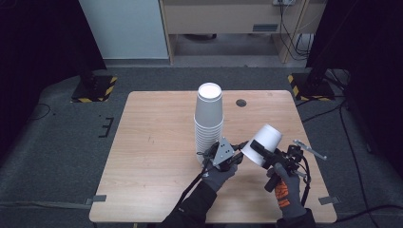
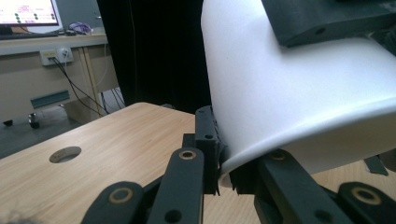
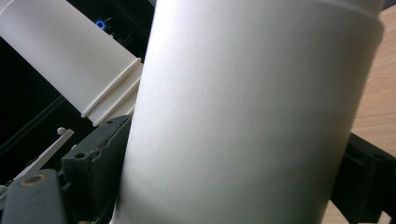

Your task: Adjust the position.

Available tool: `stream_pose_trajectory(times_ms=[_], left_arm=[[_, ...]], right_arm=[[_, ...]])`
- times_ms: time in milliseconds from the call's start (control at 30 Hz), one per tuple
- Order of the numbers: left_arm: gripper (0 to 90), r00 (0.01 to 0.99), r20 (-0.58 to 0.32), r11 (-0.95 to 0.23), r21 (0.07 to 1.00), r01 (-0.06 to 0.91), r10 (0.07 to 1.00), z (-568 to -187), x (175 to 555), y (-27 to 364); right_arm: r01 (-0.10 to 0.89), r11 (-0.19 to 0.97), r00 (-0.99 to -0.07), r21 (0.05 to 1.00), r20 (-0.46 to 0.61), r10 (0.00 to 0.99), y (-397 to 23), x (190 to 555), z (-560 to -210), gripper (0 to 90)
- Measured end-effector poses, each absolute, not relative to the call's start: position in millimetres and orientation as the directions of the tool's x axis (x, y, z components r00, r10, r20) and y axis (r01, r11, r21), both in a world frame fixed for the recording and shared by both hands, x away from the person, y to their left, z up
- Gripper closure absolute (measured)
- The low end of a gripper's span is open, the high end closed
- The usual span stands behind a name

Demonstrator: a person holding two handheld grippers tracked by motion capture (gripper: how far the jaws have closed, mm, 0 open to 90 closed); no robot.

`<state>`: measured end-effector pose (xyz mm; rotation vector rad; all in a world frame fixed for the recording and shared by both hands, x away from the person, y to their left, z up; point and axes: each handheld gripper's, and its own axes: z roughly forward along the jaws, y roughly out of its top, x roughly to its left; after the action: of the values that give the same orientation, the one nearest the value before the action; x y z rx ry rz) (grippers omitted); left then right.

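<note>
Beside the cup stack [image 1: 208, 124], both hand-held grippers clamp one tilted cup [image 1: 263, 143].

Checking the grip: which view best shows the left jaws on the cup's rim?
The left gripper view: the left gripper pinches the cup's rim close up. The high view shows it small; the right gripper view shows the cup's wall.

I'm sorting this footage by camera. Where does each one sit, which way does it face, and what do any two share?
High view: above the person's side, looking forward and down on the table; gloved hands, sleeves, left tongs and right tongs show.
Left gripper view: rides the left tongs, looking along its jaws pinching the rim of the held cup.
Right gripper view: rides the right tongs, jaws either side of that cup; the cup stack lies beyond.
All three share the held cup.
</note>
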<state>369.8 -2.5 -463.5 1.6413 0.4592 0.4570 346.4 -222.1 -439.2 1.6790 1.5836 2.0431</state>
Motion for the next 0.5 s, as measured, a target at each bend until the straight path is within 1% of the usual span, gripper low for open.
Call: stream_pose_trajectory(times_ms=[500], left_arm=[[83.7, 0.843, 0.027, -0.121, 0.992, 0.046, 0.537, -459.8, 364.5, 6.0]], right_arm=[[0.506, -0.467, -0.428, 0.725, 0.681, 0.594, -224.1, 349.5, -438.4, 7.1]])
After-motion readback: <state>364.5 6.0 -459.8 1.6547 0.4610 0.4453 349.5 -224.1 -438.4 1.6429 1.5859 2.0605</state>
